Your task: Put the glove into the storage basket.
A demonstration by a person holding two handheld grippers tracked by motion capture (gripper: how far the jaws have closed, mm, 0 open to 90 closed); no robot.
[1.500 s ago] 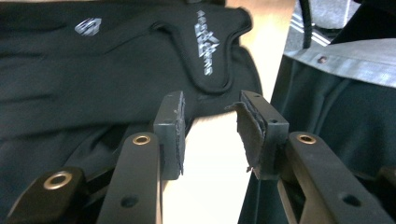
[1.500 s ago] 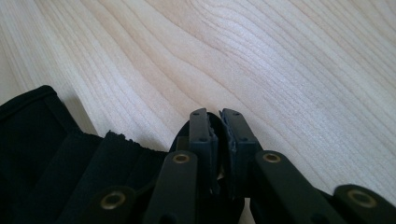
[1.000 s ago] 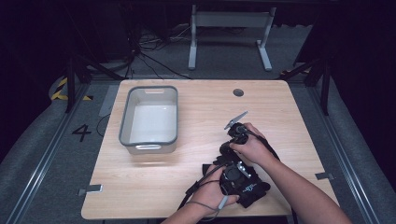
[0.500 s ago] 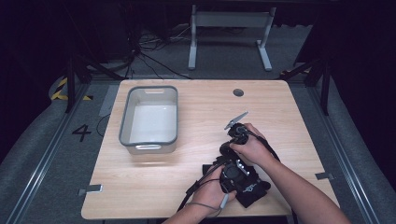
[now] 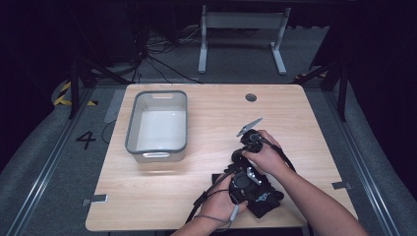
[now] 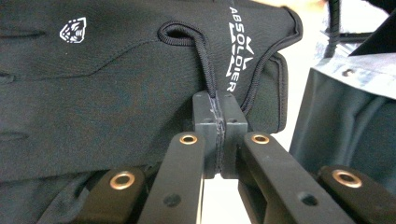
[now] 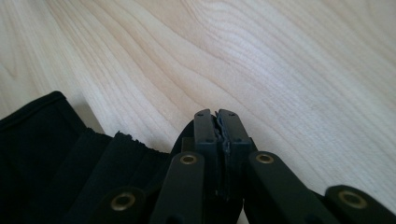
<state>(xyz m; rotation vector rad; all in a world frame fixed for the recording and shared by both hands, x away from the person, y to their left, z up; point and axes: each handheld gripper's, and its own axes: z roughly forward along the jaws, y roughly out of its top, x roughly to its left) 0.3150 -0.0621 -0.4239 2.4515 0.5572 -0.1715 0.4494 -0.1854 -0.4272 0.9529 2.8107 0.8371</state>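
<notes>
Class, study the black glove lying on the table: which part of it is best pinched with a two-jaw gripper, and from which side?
Best is probably the cord loop at the cuff of the black glove: thin, standing off the flat fabric, it fits between shut pads. Come in from the cuff end, low along the table, as the left gripper does here, shut on that cord.

Wooden table [image 5: 162, 196] seen from above. An empty grey tub [image 5: 157, 125] stands near the left edge. Near the front edge, right of centre, both hands [image 5: 263, 155] hold grippers [image 5: 243, 184] over a black glove [image 5: 263, 199].
</notes>
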